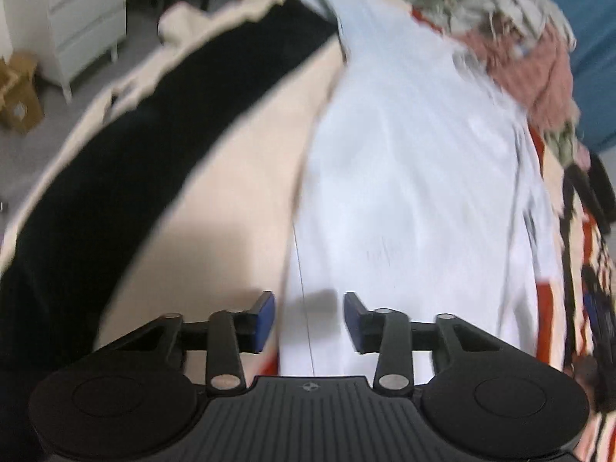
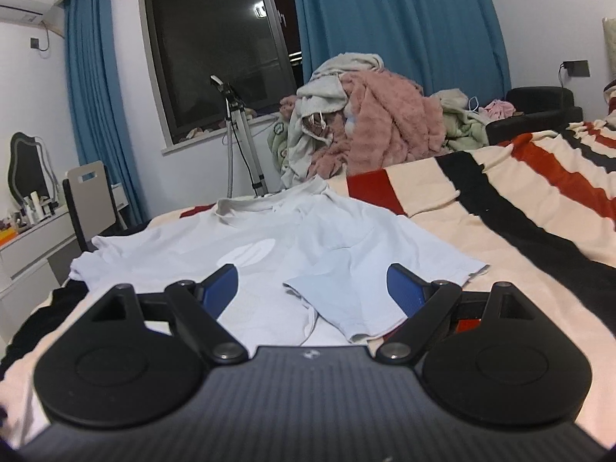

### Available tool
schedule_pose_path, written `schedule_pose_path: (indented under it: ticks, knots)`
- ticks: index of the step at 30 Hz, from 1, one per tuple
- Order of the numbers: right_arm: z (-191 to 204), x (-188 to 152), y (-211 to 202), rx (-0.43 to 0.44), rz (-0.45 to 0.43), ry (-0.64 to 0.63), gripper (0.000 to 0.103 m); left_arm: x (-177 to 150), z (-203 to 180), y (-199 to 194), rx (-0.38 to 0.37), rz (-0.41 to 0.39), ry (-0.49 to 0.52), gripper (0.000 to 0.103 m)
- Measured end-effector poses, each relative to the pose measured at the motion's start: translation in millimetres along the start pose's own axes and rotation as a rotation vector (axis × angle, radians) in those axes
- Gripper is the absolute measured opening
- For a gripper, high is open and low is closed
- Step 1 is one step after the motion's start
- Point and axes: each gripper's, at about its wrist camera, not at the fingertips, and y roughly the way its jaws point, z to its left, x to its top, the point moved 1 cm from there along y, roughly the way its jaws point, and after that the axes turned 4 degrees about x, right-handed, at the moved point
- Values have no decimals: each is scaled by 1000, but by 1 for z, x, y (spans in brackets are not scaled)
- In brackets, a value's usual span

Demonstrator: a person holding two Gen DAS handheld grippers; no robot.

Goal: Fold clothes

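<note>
A white T-shirt (image 2: 192, 246) lies spread on the striped bed cover (image 2: 539, 208), collar at the far end, with one sleeve (image 2: 365, 288) folded in over the body. My right gripper (image 2: 312, 288) is open and empty, low over the shirt's near edge and the folded sleeve. In the blurred left wrist view the shirt (image 1: 415, 177) runs away from me. My left gripper (image 1: 309, 319) is open and empty, just above the shirt's near edge at its left side.
A pile of unfolded clothes (image 2: 369, 131) sits at the far end of the bed, also in the left wrist view (image 1: 519, 38). A chair (image 2: 92, 200) and a desk (image 2: 30, 246) stand left of the bed. White drawers (image 1: 84, 19) and a cardboard box (image 1: 19, 92) stand on the floor.
</note>
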Motion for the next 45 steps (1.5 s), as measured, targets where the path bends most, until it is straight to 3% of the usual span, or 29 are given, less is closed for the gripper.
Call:
schedule_pose_path:
  ticks: [9, 11, 13, 15, 22, 25, 29, 31, 34, 42, 45]
  knots:
    - [2, 0, -39, -19, 35, 6, 86, -49, -29, 9, 136, 102, 178, 40]
    - [6, 0, -44, -16, 32, -24, 86, -51, -32, 13, 169, 99, 201, 36]
    - [8, -1, -50, -7, 33, -42, 86, -50, -29, 6, 164, 97, 183, 8]
    - [10, 0, -56, 2, 30, -51, 86, -48, -24, -8, 161, 89, 171, 7]
    - [14, 6, -68, 15, -3, -72, 86, -48, -1, -65, 260, 38, 182, 6]
    - [16, 9, -71, 19, -7, -73, 86, -49, -3, -71, 256, 26, 184, 7]
    - [17, 12, -74, 25, -14, -76, 86, -52, -13, -78, 239, 2, 213, 23]
    - [18, 13, -75, 27, -17, -77, 86, -57, -27, -82, 228, -40, 260, 50]
    - [19, 16, -77, 31, -22, -78, 86, -65, -48, -92, 187, -141, 316, 73]
    - [25, 25, -86, 40, -57, -110, 86, -66, -118, -102, -14, -491, 401, 97]
    - [26, 26, -86, 33, -66, -131, 86, -77, -157, -95, -40, -573, 460, 98]
